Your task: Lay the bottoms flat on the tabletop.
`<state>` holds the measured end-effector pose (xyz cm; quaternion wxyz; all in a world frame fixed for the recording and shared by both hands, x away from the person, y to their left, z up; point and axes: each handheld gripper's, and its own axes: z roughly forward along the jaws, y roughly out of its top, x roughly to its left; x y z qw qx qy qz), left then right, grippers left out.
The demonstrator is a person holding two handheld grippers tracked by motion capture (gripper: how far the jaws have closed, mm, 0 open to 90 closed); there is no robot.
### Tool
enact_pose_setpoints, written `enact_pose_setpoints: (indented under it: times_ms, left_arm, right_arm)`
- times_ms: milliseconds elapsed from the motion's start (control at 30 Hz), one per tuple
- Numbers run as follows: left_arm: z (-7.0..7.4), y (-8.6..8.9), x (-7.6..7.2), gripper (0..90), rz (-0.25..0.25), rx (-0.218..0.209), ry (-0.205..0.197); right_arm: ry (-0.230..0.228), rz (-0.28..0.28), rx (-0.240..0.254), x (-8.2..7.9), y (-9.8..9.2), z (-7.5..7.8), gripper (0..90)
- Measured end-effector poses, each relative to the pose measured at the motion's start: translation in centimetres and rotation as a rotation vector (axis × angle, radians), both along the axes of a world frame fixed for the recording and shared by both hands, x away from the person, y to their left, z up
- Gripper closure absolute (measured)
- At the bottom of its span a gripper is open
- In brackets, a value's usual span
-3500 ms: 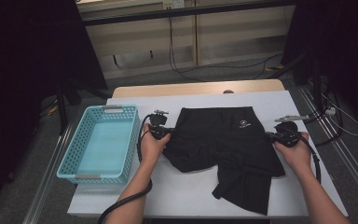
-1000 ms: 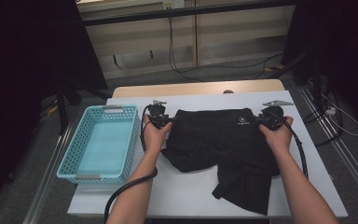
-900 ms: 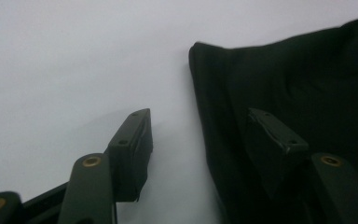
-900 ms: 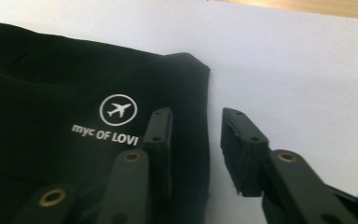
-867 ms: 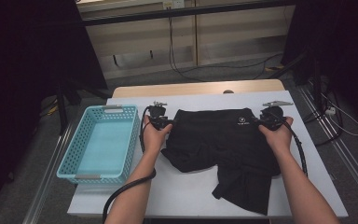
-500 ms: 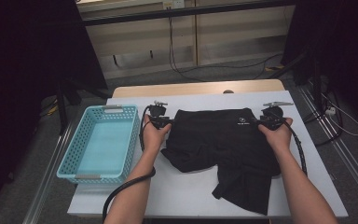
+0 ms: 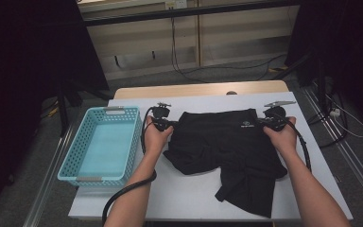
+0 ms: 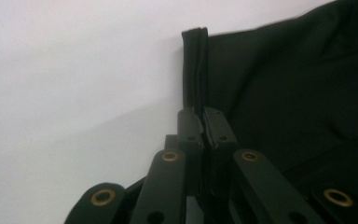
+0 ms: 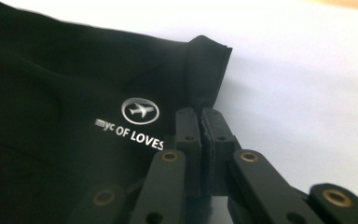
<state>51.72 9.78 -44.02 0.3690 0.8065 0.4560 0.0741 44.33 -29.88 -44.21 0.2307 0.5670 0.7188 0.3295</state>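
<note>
both hand-held grippers, left (image 7: 169, 124) and right (image 7: 261, 121), have just closed, pinching the waistband corners of the black shorts (image 7: 227, 151) lying flat on the desk (image 7: 189, 198); lift evenly, keeping the band taut.

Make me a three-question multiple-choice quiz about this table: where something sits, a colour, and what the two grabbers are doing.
1. Where is the basket?
A. left of the shorts
B. on the shorts
C. on the floor

2. What colour are the shorts?
A. white
B. black
C. red

3. What are the left gripper and the right gripper doing?
A. both wide open
B. both clamped on the waistband corners
C. both holding the basket

Answers: 1 A, it stands at the table's left side. 2 B, the cloth is black throughout. 3 B, each pair of jaws pinches a corner.
</note>
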Motion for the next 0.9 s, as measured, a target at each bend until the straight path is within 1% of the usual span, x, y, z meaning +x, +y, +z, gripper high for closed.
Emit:
enact_pose_setpoints:
  times_ms: [33, 67, 167, 200, 233, 267, 333, 433, 467, 500, 533, 567, 600, 633, 667, 700, 733, 767, 800, 833, 867, 900]
  left_arm:
    - [0.5, 0.1, -0.1, 86.9, -0.003, -0.013, -0.009]
    - [1.3, 0.2, -0.3, 86.9, -0.003, -0.031, -0.024]
    - [2.5, 0.3, -0.5, 87.0, -0.004, -0.047, -0.043]
    - [2.5, 0.3, -0.5, 87.0, -0.004, -0.047, -0.043]
    - [3.1, 0.4, -0.5, 87.0, -0.006, -0.058, -0.047]
    - [3.2, 0.4, -0.4, 87.0, -0.007, -0.058, -0.052]
    - [3.5, 0.4, -0.2, 87.0, -0.005, -0.071, -0.056]
    - [3.6, 0.5, 0.7, 87.0, -0.007, -0.095, -0.046]
    - [3.6, 0.5, 0.7, 87.0, -0.007, -0.095, -0.046]
    - [3.6, 0.5, 1.7, 87.1, 0.007, -0.104, -0.033]
    - [3.7, 0.4, 2.3, 87.2, 0.008, -0.099, -0.029]
    - [3.7, 0.4, 2.3, 87.2, 0.008, -0.099, -0.029]
    - [4.4, 0.3, 3.5, 87.3, 0.022, -0.104, -0.049]
    - [5.1, 0.4, 4.2, 87.3, 0.028, -0.107, -0.071]
    - [6.1, 0.6, 5.0, 87.2, 0.051, -0.130, -0.117]
    - [6.7, 0.6, 5.4, 86.8, 0.065, -0.137, -0.148]
    - [6.7, 0.6, 5.4, 85.0, 0.065, -0.137, -0.148]
    - [7.4, 0.4, 6.2, 69.6, 0.083, -0.086, -0.240]
    - [7.2, 0.3, 6.5, 49.8, 0.105, -0.090, -0.229]
    - [6.7, 0.2, 6.5, 38.8, 0.108, -0.093, -0.218]
    - [6.0, 0.2, 6.3, 37.6, 0.101, -0.069, -0.209]
    - [5.2, 0.2, 6.0, 35.3, 0.093, -0.049, -0.198]
  right_arm:
    - [-0.023, -0.002, -0.003, -0.4, -0.1, 1.1, 86.2]
    - [-0.038, 0.005, -0.006, -0.5, -0.2, 1.7, 86.2]
    - [-0.060, 0.005, -0.008, -0.8, -0.2, 3.0, 86.2]
    - [-0.060, 0.005, -0.008, -0.8, -0.2, 3.0, 86.2]
    - [-0.079, -0.003, 0.002, -1.0, -0.4, 3.6, 86.2]
    - [-0.082, -0.004, 0.006, -1.0, -0.6, 3.7, 86.2]
    - [-0.089, -0.013, 0.019, -0.9, -0.9, 3.7, 86.2]
    - [-0.090, -0.016, 0.020, -0.5, -1.2, 3.7, 86.2]
    - [-0.085, -0.018, 0.018, -0.2, -1.3, 3.7, 86.3]
    - [-0.079, -0.021, 0.014, 0.3, -1.3, 3.7, 86.3]
    - [-0.072, -0.026, 0.016, 0.7, -1.3, 3.8, 86.3]
    - [-0.080, -0.027, 0.017, 1.3, -1.2, 4.1, 86.4]
    - [-0.088, -0.028, 0.016, 2.0, -1.0, 4.5, 86.4]
    - [-0.094, -0.028, 0.003, 2.9, -0.7, 5.0, 86.4]
    - [-0.114, -0.041, -0.003, 3.9, -0.5, 5.8, 86.3]
    - [-0.161, -0.088, -0.008, 5.1, -0.3, 7.0, 85.3]
    - [-0.195, -0.112, -0.011, 5.7, -0.1, 7.6, 81.1]
    - [-0.243, -0.140, -0.019, 6.4, 0.4, 8.4, 68.1]
    - [-0.257, -0.157, -0.022, 6.7, 0.7, 8.5, 57.3]
    - [-0.252, -0.168, -0.010, 6.9, 1.0, 8.4, 56.5]
    - [-0.233, -0.150, -0.004, 6.8, 1.2, 8.1, 56.6]
    - [-0.207, -0.126, -0.015, 6.6, 1.3, 7.7, 50.3]
